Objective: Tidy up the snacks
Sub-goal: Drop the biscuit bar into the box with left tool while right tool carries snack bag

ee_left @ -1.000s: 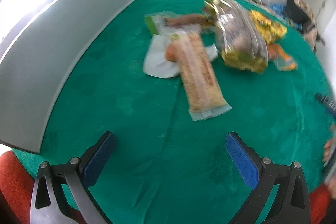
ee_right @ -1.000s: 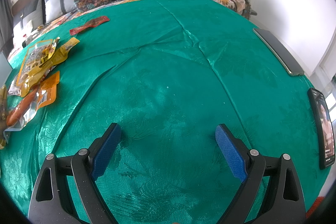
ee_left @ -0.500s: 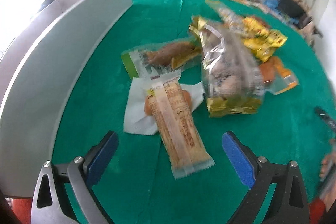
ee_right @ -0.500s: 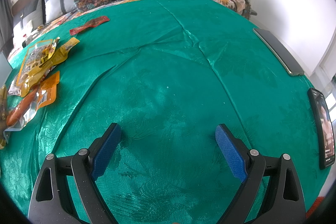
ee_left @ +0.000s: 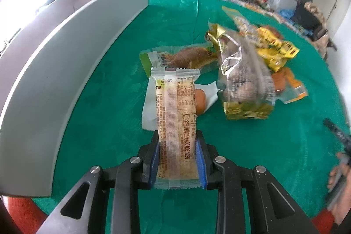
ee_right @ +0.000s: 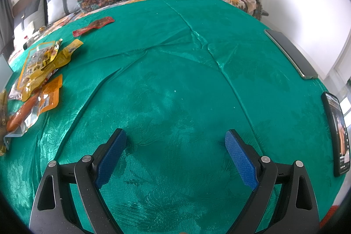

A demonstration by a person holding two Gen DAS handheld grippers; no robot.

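Observation:
My left gripper point(ee_left: 178, 147) is shut on a long tan snack bar point(ee_left: 175, 115) in a clear wrapper, its blue pads pressing the bar's near end. Just beyond lies a white packet with an orange snack point(ee_left: 200, 99), a green-edged pastry pack point(ee_left: 186, 57), a clear bag of round brown snacks point(ee_left: 245, 80) and yellow packets point(ee_left: 272, 45). My right gripper point(ee_right: 175, 151) hangs open over bare green cloth, nothing between its fingers. At that view's left edge lie yellow packets point(ee_right: 41, 60), an orange sausage pack point(ee_right: 33, 106) and a red packet point(ee_right: 94, 25).
A tall grey panel point(ee_left: 65, 54) curves along the left of the green table. Two dark phones point(ee_right: 290, 54) point(ee_right: 336, 133) lie at the right table edge. A hand and a dark object point(ee_left: 339, 166) show at the right. Cushions and clutter line the sofa behind.
The left gripper moved forward to the snack bar and shut on its near end; the bar now stands lifted between the pads. The right gripper has stayed still.

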